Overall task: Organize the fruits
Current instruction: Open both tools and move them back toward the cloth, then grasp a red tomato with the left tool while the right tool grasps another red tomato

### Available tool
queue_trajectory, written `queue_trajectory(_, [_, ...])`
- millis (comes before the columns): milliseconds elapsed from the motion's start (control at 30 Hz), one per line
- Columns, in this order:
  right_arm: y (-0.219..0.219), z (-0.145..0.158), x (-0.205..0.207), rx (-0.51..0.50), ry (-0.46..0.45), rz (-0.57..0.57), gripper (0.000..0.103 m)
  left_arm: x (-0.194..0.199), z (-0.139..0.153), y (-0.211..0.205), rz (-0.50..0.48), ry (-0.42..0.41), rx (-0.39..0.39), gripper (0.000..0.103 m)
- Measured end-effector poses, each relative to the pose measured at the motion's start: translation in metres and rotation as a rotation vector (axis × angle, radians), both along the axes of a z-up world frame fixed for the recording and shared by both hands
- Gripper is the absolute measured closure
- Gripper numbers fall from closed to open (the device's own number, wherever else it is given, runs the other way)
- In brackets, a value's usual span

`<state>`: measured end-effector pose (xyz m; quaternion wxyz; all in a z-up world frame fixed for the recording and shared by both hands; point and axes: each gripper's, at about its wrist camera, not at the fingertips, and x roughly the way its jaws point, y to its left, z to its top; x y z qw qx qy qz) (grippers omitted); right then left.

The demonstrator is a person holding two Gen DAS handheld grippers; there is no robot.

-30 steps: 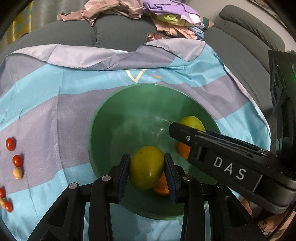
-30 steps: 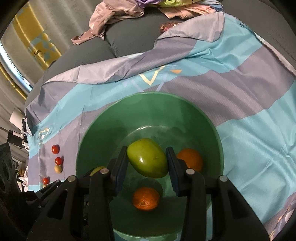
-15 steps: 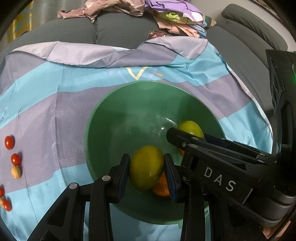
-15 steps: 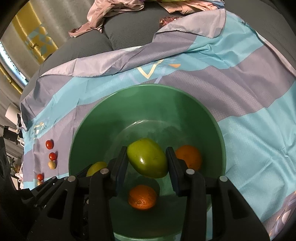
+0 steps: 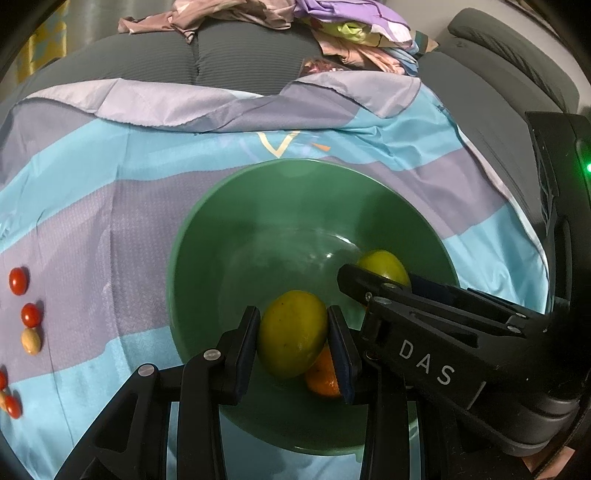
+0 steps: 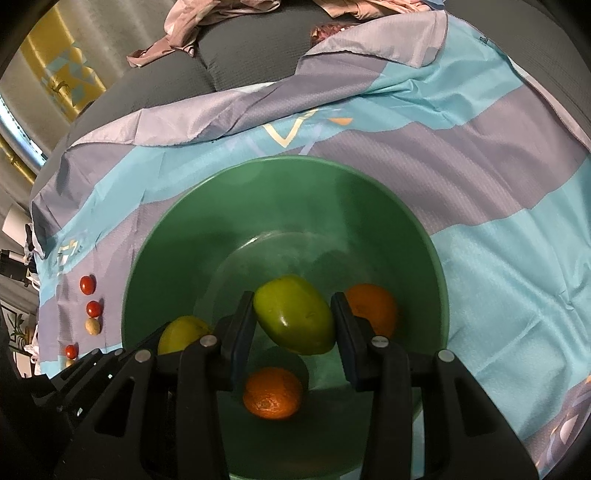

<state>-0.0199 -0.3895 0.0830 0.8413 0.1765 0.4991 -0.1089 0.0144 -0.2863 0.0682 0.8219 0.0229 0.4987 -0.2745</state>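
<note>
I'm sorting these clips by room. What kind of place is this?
Probably a living room at home: a grey sofa draped with a striped cloth, a heap of clothes on its back, and a green bowl of fruit.

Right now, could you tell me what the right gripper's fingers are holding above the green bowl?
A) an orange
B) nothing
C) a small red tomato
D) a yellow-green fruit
D: in the right wrist view the right gripper is clamped on a yellow-green fruit above the green bowl, while two oranges lie loose below.

Both grippers' fingers (image 5: pixel 246 352) (image 6: pixel 343 334) clamped, angled downward
</note>
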Motion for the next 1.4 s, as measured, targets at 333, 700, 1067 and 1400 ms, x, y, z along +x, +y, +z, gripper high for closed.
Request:
queue_trajectory(333, [0.002, 0.002, -0.002, -0.013, 0.002, -0.011, 0.057, 0.000, 0.000, 0.002, -0.009, 0.002, -0.011, 0.065])
queue_trajectory(700, [0.021, 0.028, -0.008, -0.027, -0.092, 0.019, 0.045, -0.014, 0.035, 0.046, 0.004, -0.013, -0.104, 0.059])
queue_trajectory(1067, [0.086, 0.049, 0.001, -0.075, -0.168, 0.200, 0.045, -0.011, 0.044, 0.200, 0.309, -0.028, -0.029, 0.058])
queue_trajectory(1400, [0.187, 0.035, 0.040, 0.075, -0.106, 0.462, 0.045, 0.017, 0.013, 0.327, 0.565, 0.013, -0.010, 0.058])
